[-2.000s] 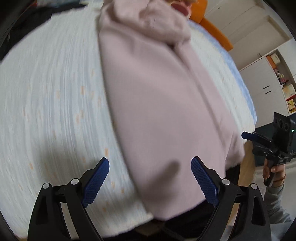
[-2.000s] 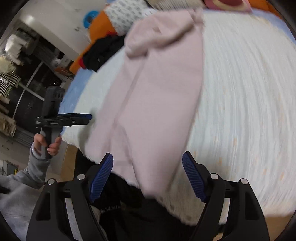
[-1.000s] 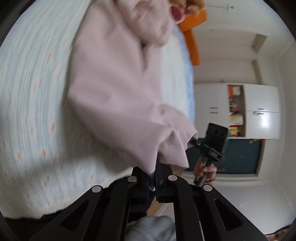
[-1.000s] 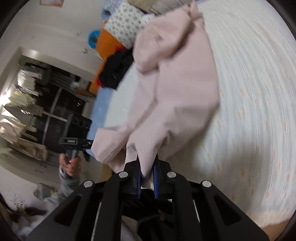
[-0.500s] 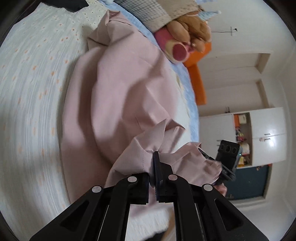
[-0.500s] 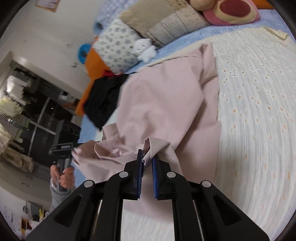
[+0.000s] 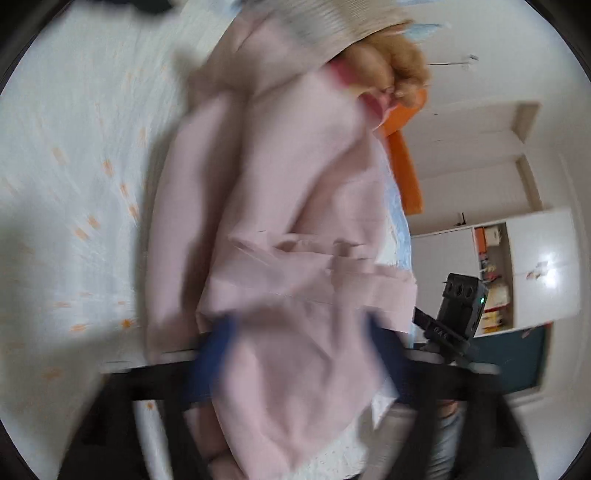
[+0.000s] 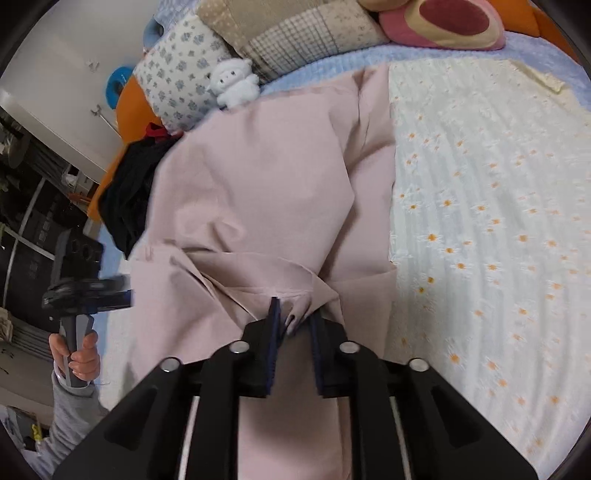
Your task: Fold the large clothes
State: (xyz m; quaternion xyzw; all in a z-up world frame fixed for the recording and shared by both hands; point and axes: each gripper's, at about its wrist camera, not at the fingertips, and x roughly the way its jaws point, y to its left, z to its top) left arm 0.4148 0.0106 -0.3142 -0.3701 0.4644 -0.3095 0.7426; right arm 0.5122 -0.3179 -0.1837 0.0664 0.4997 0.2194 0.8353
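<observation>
A large pale pink garment (image 8: 258, 206) lies on the white daisy-print bedspread (image 8: 487, 229), its lower part folded up over the rest. It also shows in the left wrist view (image 7: 280, 229), blurred. My left gripper (image 7: 295, 354) is open, its blue pads wide apart over the pink fabric. My right gripper (image 8: 293, 325) has its jaws slightly apart, with a fold of the pink hem loose between them. The left gripper also shows at the left of the right wrist view (image 8: 88, 291).
Patterned pillows (image 8: 258, 40), a small white plush (image 8: 236, 83) and a pink cushion (image 8: 450, 22) line the head of the bed. Dark clothes (image 8: 129, 192) lie beside the pink garment. White cupboards (image 7: 517, 273) stand past the bed's edge.
Both grippers carried the pink hem up over the garment. The left gripper has opened and let go. The right gripper's jaws have parted a little.
</observation>
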